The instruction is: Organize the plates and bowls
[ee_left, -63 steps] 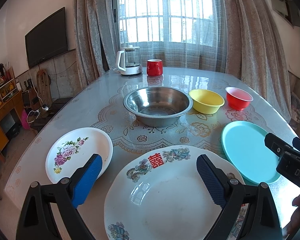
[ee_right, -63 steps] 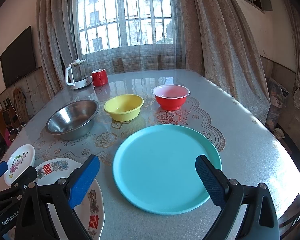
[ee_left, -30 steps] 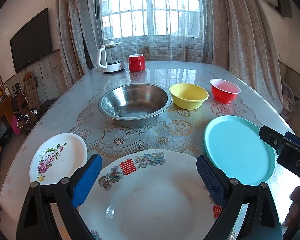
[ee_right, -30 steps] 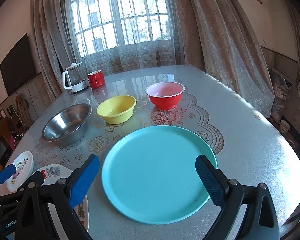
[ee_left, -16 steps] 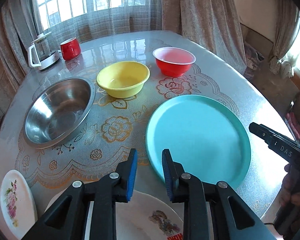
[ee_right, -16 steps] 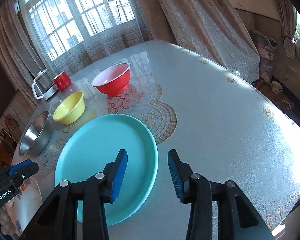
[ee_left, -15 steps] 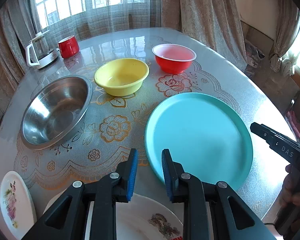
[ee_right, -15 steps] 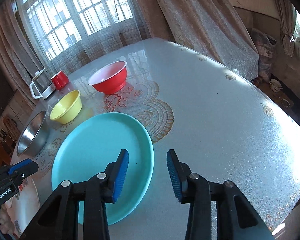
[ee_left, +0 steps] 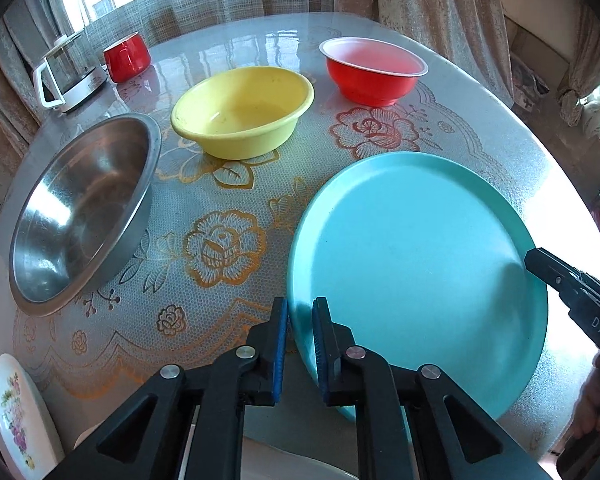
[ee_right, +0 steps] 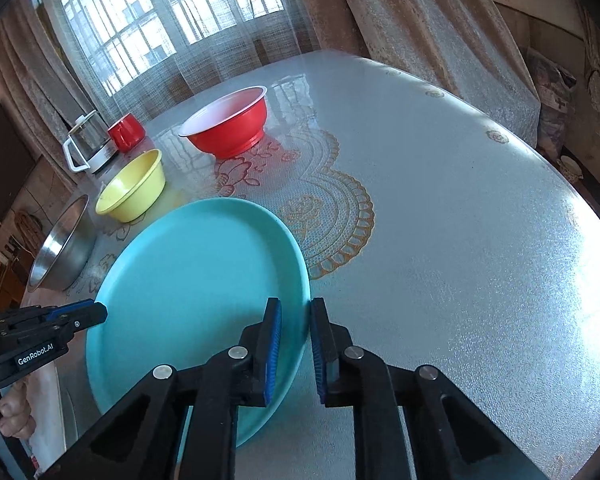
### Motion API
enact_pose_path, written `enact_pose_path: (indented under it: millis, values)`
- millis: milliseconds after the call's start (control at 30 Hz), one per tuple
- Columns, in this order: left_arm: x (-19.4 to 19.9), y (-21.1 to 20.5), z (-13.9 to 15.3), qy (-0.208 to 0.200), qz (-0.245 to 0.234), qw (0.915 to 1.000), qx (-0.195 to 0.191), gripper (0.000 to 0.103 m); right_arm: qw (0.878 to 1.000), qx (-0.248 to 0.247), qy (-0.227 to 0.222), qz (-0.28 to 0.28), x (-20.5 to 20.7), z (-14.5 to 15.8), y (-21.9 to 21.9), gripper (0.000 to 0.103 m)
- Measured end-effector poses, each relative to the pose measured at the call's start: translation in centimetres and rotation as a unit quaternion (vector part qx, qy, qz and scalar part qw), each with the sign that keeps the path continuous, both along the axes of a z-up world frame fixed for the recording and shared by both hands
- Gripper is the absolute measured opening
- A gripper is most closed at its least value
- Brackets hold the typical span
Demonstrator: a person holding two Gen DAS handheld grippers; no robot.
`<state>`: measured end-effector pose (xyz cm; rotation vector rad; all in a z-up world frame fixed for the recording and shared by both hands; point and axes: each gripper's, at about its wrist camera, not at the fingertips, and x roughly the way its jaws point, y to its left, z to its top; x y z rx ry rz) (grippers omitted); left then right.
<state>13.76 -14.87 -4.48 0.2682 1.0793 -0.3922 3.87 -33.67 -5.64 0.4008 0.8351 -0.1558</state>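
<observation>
- Both grippers have closed from wide-spread jaws to a narrow gap and have moved onto the turquoise plate [ee_left: 416, 256] since the earlier frames.
- Turquoise plate: lies on the table [ee_right: 480, 220]. The left gripper [ee_left: 300, 336] straddles its left rim; the right gripper [ee_right: 294, 340] straddles its right rim. Firm clamping cannot be confirmed.
- Progress, as a judgement: early. No stacking is visible. The yellow bowl [ee_left: 244, 112], red bowl [ee_left: 374, 70] and steel bowl [ee_left: 84, 208] stand separately. The small floral plate [ee_left: 16, 412] lies apart at the near left edge.
- Clearance: the table right of the plate is bare to its edge. On the left, the steel bowl stands near; the kettle [ee_left: 70, 74] and red mug [ee_left: 126, 58] stand well back.
</observation>
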Motion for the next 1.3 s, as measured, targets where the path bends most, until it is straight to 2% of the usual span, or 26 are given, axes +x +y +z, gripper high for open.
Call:
enact_pose_path:
  millis: [333,567,933,1033,1100,1300]
  values:
    - [1.6,3.5,-0.2,-0.013,0.045,0.9989,0.009,0.013,0.999,-0.013,0.003,0.043,2.4,0.1,3.3,0.013]
    - [1.8,5.5,-0.4,-0.018,0.068,0.9975,0.004,0.013,0.997,-0.042,0.005,0.066,3.2,0.0,5.5,0.013]
    - [-0.2,8.3,1.2,-0.041,0.091,0.9943,-0.037,0.013,0.995,-0.057,0.008,0.080,3.1,0.1,6.9,0.016]
    - [-1.0,9.5,2.2,-0.052,0.105,0.9917,-0.054,0.013,0.996,-0.046,0.008,0.076,3.1,0.1,6.7,0.016]
    - [-1.5,10.5,2.9,-0.060,0.118,0.9893,-0.062,0.013,0.996,-0.045,0.010,0.072,3.1,0.1,6.6,0.023]
    - [-3.2,13.9,4.0,-0.077,0.156,0.9815,-0.081,0.013,0.997,-0.060,-0.001,0.053,2.7,1.1,6.4,0.029]
